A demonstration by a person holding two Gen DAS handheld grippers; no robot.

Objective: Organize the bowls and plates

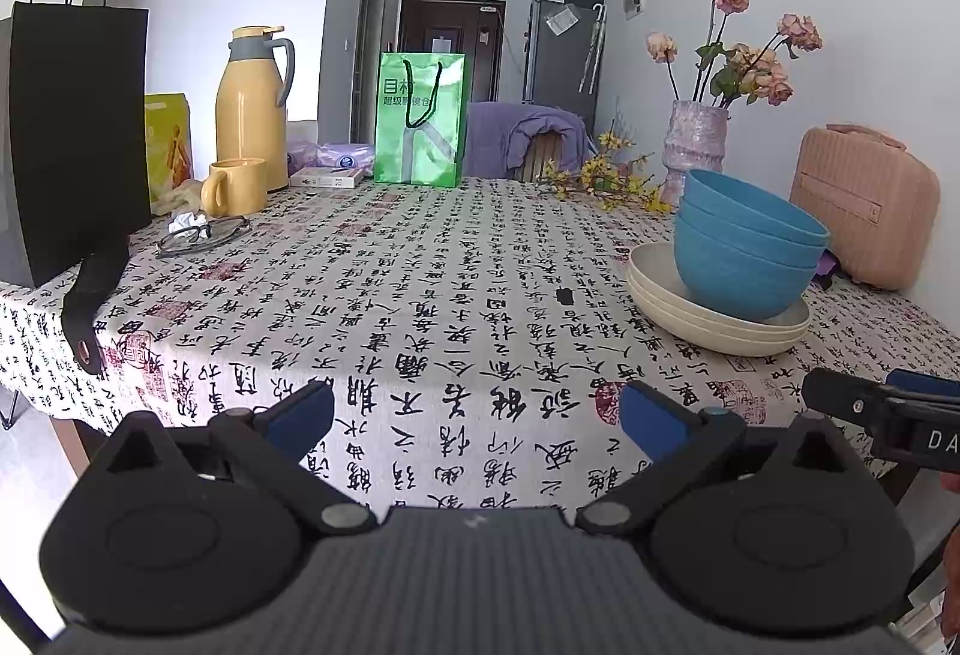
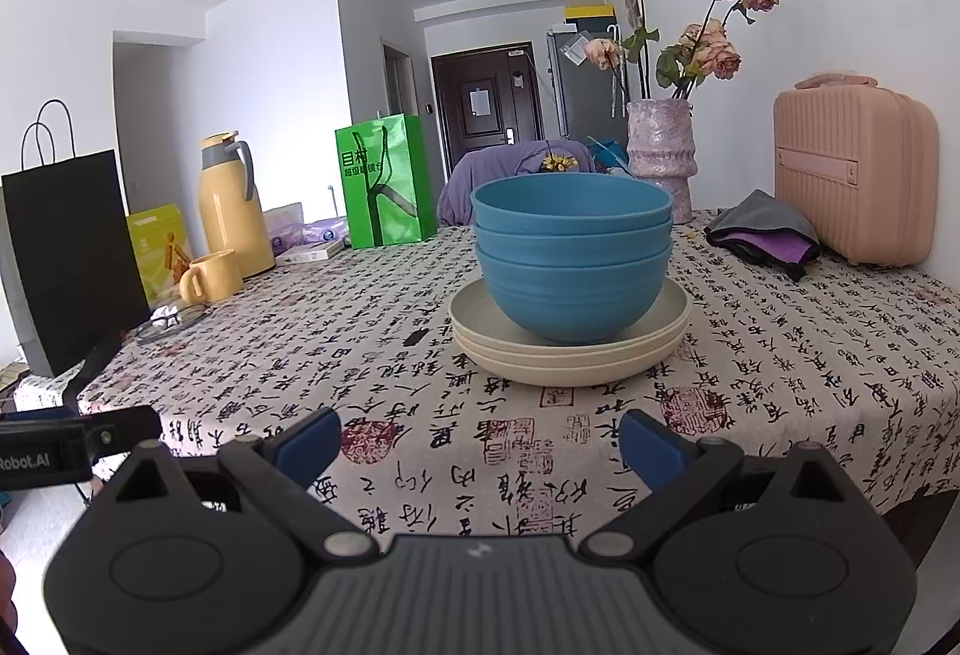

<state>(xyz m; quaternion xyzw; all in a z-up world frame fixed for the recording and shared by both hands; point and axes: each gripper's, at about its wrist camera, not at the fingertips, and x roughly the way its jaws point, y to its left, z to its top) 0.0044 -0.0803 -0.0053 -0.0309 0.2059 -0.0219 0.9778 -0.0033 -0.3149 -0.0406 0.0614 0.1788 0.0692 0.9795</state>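
Sitting on the tabletop (image 2: 300, 331), which is covered with a cloth printed in black calligraphy, a stack of blue bowls (image 2: 573, 259) rests inside a stack of cream plates (image 2: 570, 355); three bowls are nested one in another, and three plate rims show under them. In the right wrist view this stack stands in the middle, a little far from the right tool (image 2: 480, 448), whose two blue-padded fingers are spread wide and hold nothing. In the left wrist view the same bowls (image 1: 747, 250) and plates (image 1: 714, 322) are on the right side, and the left tool (image 1: 477, 421) hangs over the near edge of the tabletop (image 1: 390, 295), also wide open and with nothing between its fingers. Both tools are apart from the stack, not touching it. At the far right a pink case (image 2: 855, 175) stands upright against the wall, with a folded grey and purple cloth (image 2: 762, 235) lying just beside it on its left. Behind the bowls stands a pale vase (image 2: 660, 156) with dried roses. On the far left are a yellow thermos (image 2: 231, 205) with a yellow mug (image 2: 207, 277) near it, a green bag (image 2: 384, 187) further right, a black paper bag (image 2: 66, 253) at the left edge, and a pair of glasses (image 1: 201, 235) lying flat near the mug.
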